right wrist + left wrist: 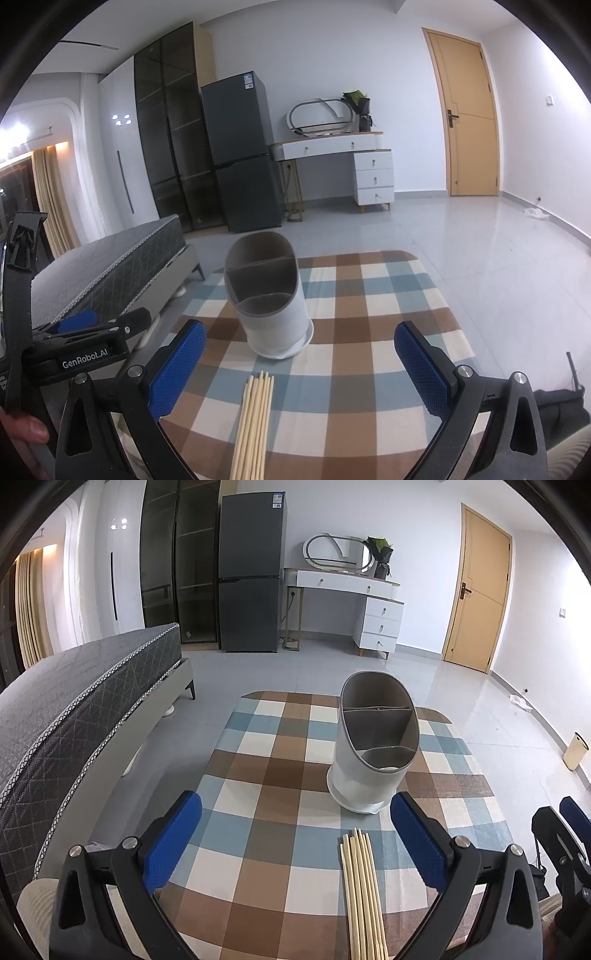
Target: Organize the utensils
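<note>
Chopsticks (364,893) lie bundled on the checked bench (266,768) near the holder (373,746); both grippers' fingers (177,369) spread wide, gripping nothing.

I read this as home bedroom: bed (85,701) left of fridge (251,572), glass wardrobe (181,561) between them, white vanity (354,594) with mirror right of fridge, wooden door (476,587) further right, tiled floor.
</note>
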`<control>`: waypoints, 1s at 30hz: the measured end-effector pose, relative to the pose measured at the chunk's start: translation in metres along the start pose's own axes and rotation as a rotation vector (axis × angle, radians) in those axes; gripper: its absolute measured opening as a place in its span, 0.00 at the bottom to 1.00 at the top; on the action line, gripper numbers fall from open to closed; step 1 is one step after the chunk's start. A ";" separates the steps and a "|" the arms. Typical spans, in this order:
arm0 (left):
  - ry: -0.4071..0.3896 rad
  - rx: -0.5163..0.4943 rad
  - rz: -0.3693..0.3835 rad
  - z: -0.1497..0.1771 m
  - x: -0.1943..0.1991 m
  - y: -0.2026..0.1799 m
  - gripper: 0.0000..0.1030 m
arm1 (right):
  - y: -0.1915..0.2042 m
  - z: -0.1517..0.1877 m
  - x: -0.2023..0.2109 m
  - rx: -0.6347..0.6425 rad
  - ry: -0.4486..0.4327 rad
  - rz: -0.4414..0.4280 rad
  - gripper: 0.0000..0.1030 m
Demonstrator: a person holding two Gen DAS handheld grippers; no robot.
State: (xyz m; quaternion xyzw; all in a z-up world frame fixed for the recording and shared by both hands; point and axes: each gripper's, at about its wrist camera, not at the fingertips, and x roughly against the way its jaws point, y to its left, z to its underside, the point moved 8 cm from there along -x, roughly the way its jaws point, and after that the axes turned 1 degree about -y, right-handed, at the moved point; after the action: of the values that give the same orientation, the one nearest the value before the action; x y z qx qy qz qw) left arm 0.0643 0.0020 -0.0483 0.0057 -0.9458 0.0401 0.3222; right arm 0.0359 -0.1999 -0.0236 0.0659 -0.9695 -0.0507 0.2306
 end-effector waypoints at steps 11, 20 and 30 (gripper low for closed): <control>0.002 0.005 0.002 0.001 -0.001 0.000 0.97 | 0.002 -0.001 0.001 0.008 -0.001 -0.009 1.00; 0.003 -0.001 0.001 0.002 0.000 -0.001 0.97 | 0.002 -0.001 0.001 0.011 0.000 -0.009 1.00; 0.014 0.004 -0.001 0.003 -0.002 0.000 0.97 | 0.003 0.001 0.000 0.010 0.003 -0.011 1.00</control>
State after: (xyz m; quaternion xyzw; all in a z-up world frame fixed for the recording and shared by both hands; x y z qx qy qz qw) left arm 0.0638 0.0015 -0.0519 0.0067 -0.9435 0.0416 0.3287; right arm 0.0350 -0.1965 -0.0238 0.0723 -0.9690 -0.0469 0.2316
